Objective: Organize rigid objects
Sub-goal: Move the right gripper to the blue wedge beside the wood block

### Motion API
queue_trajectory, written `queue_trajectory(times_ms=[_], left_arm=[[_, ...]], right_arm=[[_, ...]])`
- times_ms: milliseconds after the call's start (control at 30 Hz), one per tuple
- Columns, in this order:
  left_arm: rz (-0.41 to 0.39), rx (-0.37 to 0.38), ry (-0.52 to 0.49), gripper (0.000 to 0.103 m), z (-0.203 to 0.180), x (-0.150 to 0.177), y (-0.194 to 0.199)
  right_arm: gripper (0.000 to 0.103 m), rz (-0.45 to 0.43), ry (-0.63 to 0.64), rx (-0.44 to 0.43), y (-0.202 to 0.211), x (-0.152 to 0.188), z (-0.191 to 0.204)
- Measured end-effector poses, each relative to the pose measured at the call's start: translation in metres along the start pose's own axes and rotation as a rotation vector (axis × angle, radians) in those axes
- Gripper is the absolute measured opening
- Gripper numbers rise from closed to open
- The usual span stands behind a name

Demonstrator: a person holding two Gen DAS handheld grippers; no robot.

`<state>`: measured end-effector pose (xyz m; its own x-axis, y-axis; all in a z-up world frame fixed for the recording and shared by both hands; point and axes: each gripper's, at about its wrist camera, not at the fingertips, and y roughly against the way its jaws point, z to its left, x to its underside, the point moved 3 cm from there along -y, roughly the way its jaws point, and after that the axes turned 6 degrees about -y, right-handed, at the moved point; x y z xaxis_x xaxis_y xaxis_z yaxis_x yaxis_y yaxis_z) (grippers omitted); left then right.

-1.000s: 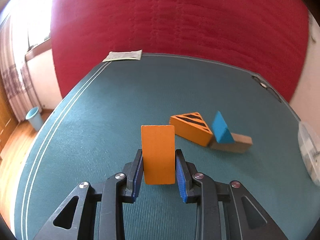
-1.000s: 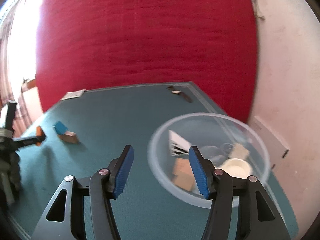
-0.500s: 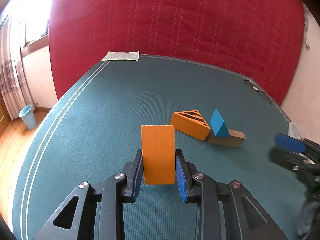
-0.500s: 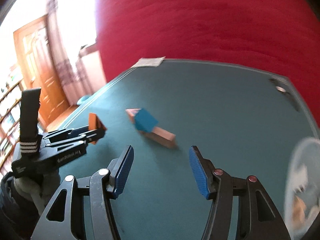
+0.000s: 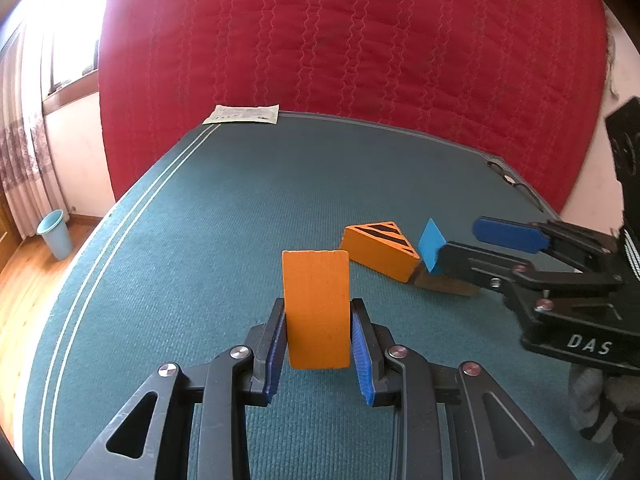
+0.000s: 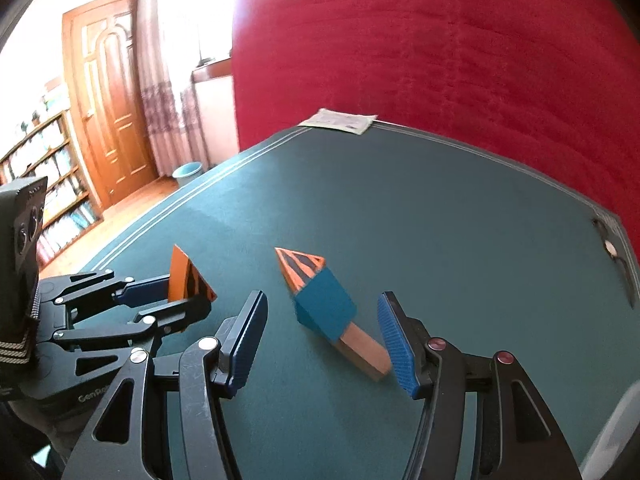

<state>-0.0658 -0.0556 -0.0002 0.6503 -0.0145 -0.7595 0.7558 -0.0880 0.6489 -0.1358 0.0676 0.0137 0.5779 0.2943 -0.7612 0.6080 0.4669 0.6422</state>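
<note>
My left gripper (image 5: 318,310) is shut on an upright orange block (image 5: 316,308) held above the green table (image 5: 240,240). In the right wrist view that block (image 6: 178,276) shows black stripes on one side, and the left gripper (image 6: 188,294) sits at the left. A striped orange wedge (image 5: 380,250), a blue wedge (image 5: 430,244) and a plain wooden block (image 5: 444,286) lie touching in a row. My right gripper (image 6: 322,300) stands open, with the blue wedge (image 6: 326,310) showing between its pads, untouched. The striped wedge (image 6: 300,266) lies beyond it and the wooden block (image 6: 362,350) nearer. The right gripper (image 5: 458,242) comes in from the right.
A paper sheet (image 5: 242,114) lies at the table's far edge, and a dark small item (image 5: 508,176) at its right edge. A clear bowl's rim (image 6: 616,420) shows at the lower right. A red quilt (image 5: 360,60) hangs behind. A blue bin (image 5: 56,234) stands on the floor.
My right gripper has swung left from over the clear bowl to the row of blocks and entered the left wrist view. The left gripper has kept still with its orange block.
</note>
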Motion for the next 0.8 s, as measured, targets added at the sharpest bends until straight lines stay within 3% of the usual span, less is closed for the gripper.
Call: queue_trajectory(times_ms=[267,400,433,800], left_arm=[[0.006,-0.008,-0.003,0.032,0.001,0.001,0.000],[0.007,-0.009,-0.004,0.032,0.001,0.000,0.001],[0.007,-0.009,-0.003,0.032,0.002,0.000,0.001],[0.008,-0.010,-0.003,0.032,0.003,0.001,0.002]], right_arm=[[0.057,0.037,0.030,0.004,-0.025,-0.006,-0.004],[0.045,0.049,0.032,-0.004,-0.030,-0.007,-0.003],[0.037,0.056,0.031,-0.008,-0.032,-0.007,-0.003],[0.033,0.032,-0.032,-0.028,-0.020,0.000,-0.002]])
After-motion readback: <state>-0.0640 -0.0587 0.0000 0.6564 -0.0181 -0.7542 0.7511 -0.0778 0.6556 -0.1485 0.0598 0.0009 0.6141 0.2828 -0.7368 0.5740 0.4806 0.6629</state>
